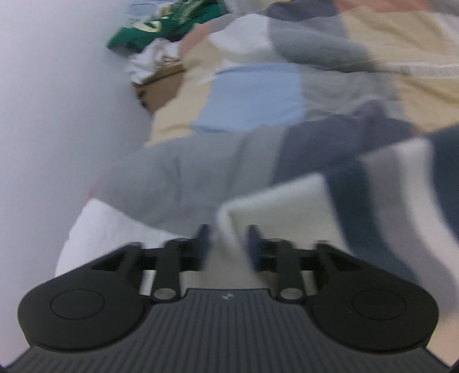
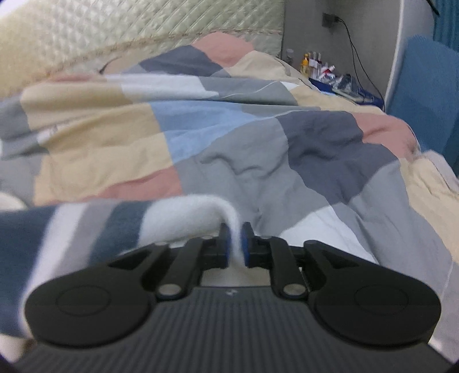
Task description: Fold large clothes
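Observation:
A fleecy garment with white, grey and dark teal stripes (image 1: 373, 206) lies on the bed. In the left wrist view its white corner sits loosely between the blue pads (image 1: 204, 244) of my left gripper (image 1: 228, 245), whose jaws stand well apart and open. In the right wrist view the same striped garment (image 2: 86, 229) stretches off to the left. A narrow white fold of it runs down between the pads of my right gripper (image 2: 235, 246). Those jaws are slightly apart, with the fold slack in the gap.
A patchwork quilt (image 2: 258, 143) in beige, grey, blue and pink covers the bed. A white wall (image 1: 57, 114), a cardboard box (image 1: 160, 86) and a pile of green and white clothes (image 1: 160, 25) lie far left. A padded headboard (image 2: 143, 28) and a cluttered nightstand (image 2: 338, 80) stand beyond.

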`<action>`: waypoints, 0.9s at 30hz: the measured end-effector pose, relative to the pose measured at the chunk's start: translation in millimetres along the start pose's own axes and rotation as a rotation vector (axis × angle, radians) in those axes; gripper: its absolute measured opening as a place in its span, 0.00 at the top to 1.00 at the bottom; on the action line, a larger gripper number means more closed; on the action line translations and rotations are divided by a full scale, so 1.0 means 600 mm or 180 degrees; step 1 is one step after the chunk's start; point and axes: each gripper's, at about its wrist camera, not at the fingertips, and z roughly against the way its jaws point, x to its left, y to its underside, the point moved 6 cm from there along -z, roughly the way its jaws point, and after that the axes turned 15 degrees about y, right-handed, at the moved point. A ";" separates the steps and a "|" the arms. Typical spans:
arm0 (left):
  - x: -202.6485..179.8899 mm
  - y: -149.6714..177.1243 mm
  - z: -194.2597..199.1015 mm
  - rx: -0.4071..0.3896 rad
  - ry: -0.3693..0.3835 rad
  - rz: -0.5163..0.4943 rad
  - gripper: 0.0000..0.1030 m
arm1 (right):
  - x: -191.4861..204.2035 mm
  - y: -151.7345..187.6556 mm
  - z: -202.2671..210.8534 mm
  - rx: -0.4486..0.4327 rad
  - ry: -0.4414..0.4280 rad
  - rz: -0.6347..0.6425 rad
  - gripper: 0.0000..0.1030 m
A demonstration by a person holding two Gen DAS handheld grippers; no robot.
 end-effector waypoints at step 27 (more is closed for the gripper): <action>-0.279 0.358 0.355 0.0413 0.1881 0.1006 0.44 | -0.005 0.327 0.443 0.1130 -0.1553 -0.0488 0.51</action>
